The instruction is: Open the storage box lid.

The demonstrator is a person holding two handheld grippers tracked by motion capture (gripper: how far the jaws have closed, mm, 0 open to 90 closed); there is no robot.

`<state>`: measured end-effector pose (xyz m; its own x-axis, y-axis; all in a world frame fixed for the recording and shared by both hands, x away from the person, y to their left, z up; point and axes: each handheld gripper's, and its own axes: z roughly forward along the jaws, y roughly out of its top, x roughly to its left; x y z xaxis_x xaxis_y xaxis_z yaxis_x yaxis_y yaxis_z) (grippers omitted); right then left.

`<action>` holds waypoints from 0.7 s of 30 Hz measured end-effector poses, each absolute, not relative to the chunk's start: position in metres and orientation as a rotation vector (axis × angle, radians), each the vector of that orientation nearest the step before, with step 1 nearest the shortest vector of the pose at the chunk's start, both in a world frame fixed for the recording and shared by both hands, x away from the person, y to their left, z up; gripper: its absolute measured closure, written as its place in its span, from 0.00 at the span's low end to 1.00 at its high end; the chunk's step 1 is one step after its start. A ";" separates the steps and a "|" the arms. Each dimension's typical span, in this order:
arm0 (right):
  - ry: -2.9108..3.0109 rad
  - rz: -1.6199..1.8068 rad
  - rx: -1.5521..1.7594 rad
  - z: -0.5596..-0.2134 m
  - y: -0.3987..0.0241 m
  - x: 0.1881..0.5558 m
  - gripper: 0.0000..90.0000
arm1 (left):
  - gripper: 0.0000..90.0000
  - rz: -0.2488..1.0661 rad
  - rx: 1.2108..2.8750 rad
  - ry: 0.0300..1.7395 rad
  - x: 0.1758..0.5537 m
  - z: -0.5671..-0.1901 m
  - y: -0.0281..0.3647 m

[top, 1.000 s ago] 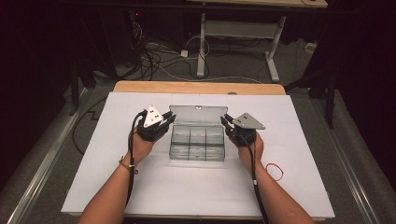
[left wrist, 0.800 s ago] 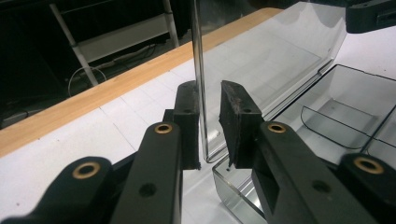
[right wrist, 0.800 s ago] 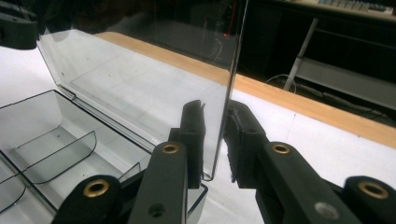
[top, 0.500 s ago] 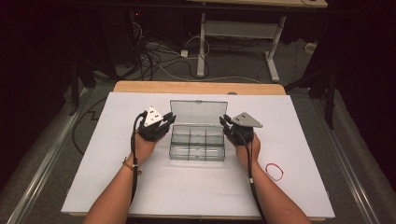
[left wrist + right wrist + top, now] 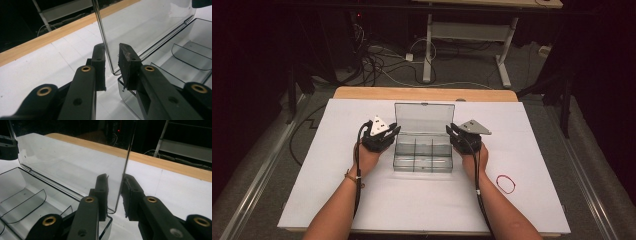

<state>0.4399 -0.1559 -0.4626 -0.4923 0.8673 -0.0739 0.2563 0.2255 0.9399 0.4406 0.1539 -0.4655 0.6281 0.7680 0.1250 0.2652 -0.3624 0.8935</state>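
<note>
The clear box, where is it?

It sits in the middle of the white sheet, right between my two hands. Its little rooms look empty.

What is new?

The lid stands taller than it did a moment ago. It was leaning more then. Now it is almost straight up at the back of the box.

Are you pinching it?

No. My left gripper has the left edge of the lid between its fingers, but they stand a bit apart, so there is a gap. My right gripper does the same at the right edge. The lid may lean on one finger each side. It is not squeezed.

So what does that mean?

I think the opening part is about done. The box is ready to have things put in.

Anything else near?

A red rubber band lies on the sheet, off to my right, well apart from the box.
</note>
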 end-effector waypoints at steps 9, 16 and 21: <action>1.901 1.235 1.035 -0.465 -0.151 0.443 0.83 | 0.82 0.687 1.925 0.839 0.442 -0.468 0.154; 1.922 1.230 1.051 -0.469 -0.151 0.446 0.81 | 0.82 0.676 1.941 0.855 0.444 -0.472 0.153; 1.932 1.230 1.061 -0.470 -0.151 0.446 0.81 | 0.82 0.654 1.919 0.876 0.443 -0.473 0.151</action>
